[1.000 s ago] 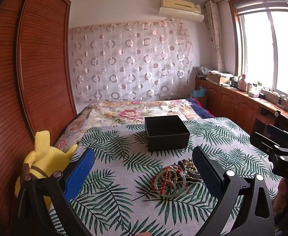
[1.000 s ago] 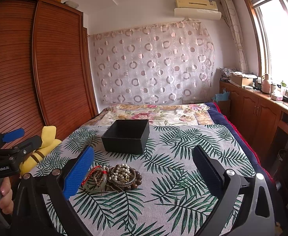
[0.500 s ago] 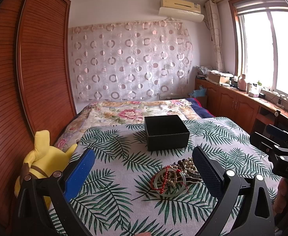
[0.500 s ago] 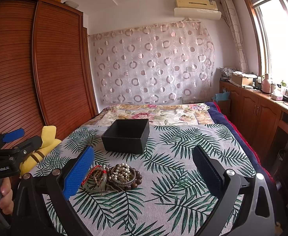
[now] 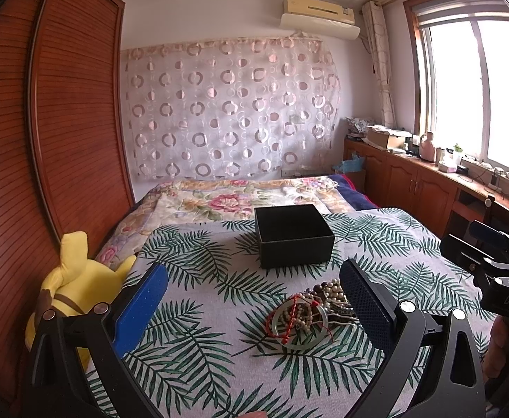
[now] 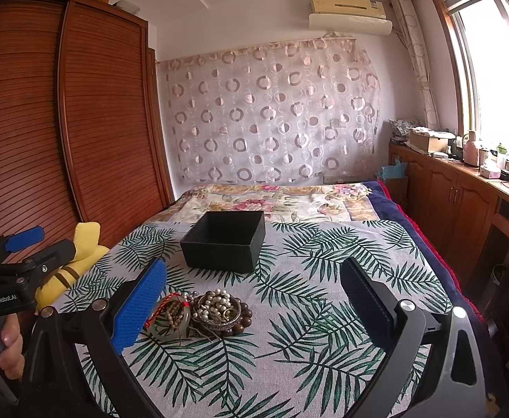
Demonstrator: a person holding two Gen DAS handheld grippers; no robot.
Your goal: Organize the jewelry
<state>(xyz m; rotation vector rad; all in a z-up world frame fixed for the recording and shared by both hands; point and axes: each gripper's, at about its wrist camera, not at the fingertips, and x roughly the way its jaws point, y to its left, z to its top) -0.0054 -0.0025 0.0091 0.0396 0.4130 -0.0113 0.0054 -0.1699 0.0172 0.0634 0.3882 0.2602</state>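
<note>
A pile of jewelry lies on the palm-leaf bedspread: a jade bangle, a red cord, pearl and wooden bead bracelets. It also shows in the right wrist view. An open black box stands behind it, also in the right wrist view. My left gripper is open and empty, above the bed with the pile near its right finger. My right gripper is open and empty, with the pile beside its left finger.
A yellow plush toy lies at the bed's left edge by the wooden wardrobe. A floral quilt covers the far end of the bed. Wooden cabinets with clutter run under the window at right.
</note>
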